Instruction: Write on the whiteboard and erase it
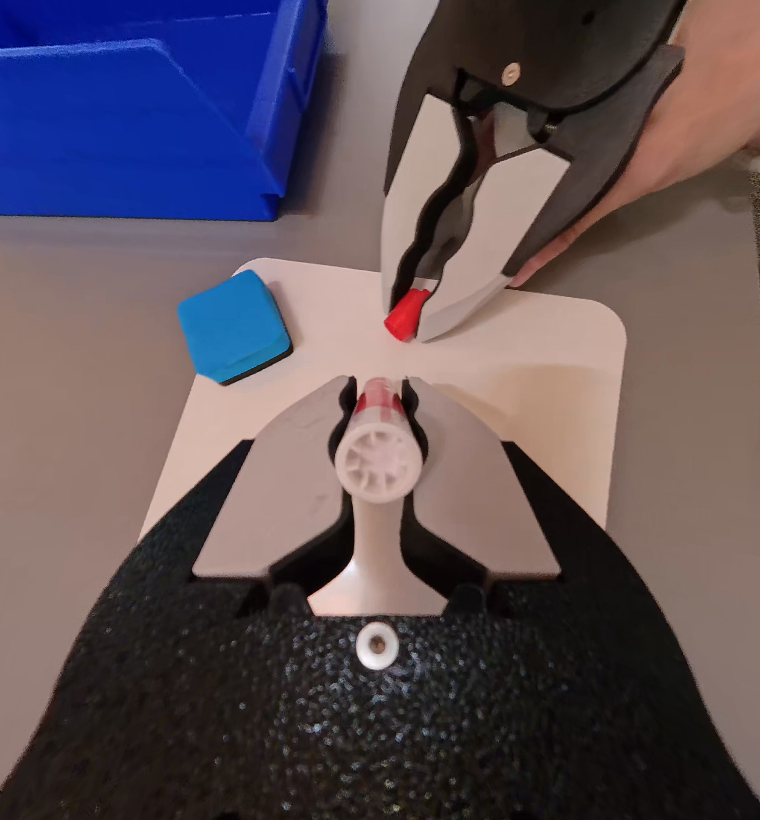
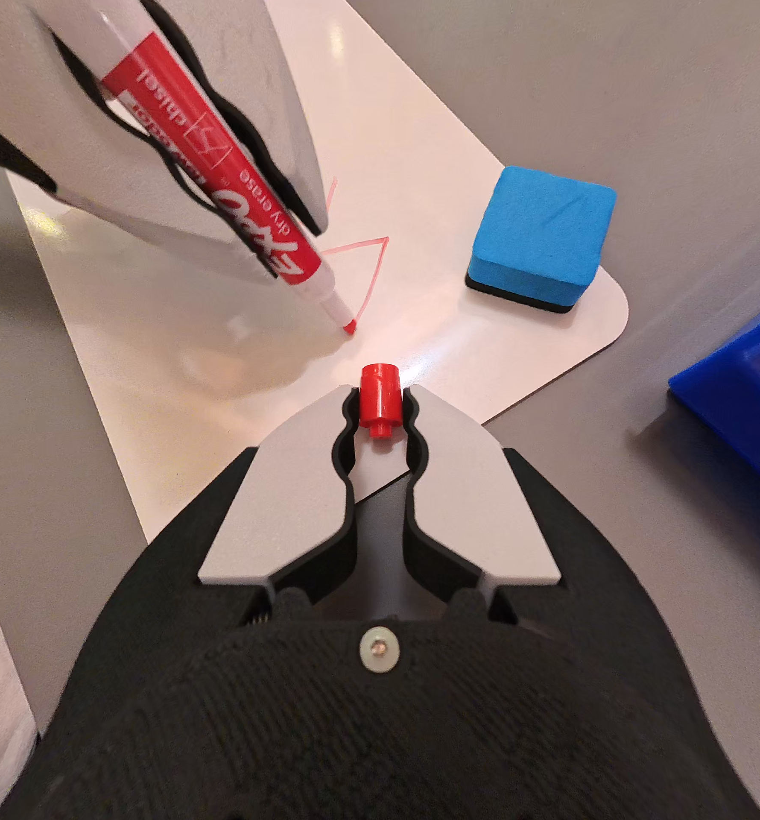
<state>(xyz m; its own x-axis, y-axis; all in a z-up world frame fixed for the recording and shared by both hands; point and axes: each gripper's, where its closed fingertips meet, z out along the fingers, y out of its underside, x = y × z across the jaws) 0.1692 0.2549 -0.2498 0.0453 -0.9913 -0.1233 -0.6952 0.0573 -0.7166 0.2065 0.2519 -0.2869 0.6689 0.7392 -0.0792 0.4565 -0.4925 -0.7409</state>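
The left tool (image 1: 378, 381) is clamped narrow around a red-and-white dry-erase marker (image 2: 218, 177), which runs forward between its fingers with the white butt end toward the tool's body. From the right wrist view the marker slants down and its red tip (image 2: 350, 327) sits on the whiteboard (image 2: 413, 133), right at the low end of a thin red line. That line belongs to an angular red drawing (image 2: 369, 270) that starts just beyond the left tool's fingertips; part of it is hidden behind the tool.

The right tool (image 2: 379, 390) is pinched shut on the small red cap (image 2: 380, 399), gripping it at the very ends of its fingers, with the cap's open end pointing forward toward the marker tip. Cap and tip are near each other but apart. In the left wrist view the right tool (image 1: 407, 317) comes in from ahead and to the right of the left tool, angled down over the board, with a person's hand (image 1: 702, 111) wrapped around its black body.

A blue foam eraser (image 1: 234, 326) with a black base sits ahead and to the left of the left tool, resting on a corner of the board and overhanging its edge. Seen from the right tool, it lies ahead and to the right. Past the eraser, farther left of the left tool, a blue plastic bin (image 1: 125, 111) stands on the grey surface (image 1: 59, 399) that carries the board.
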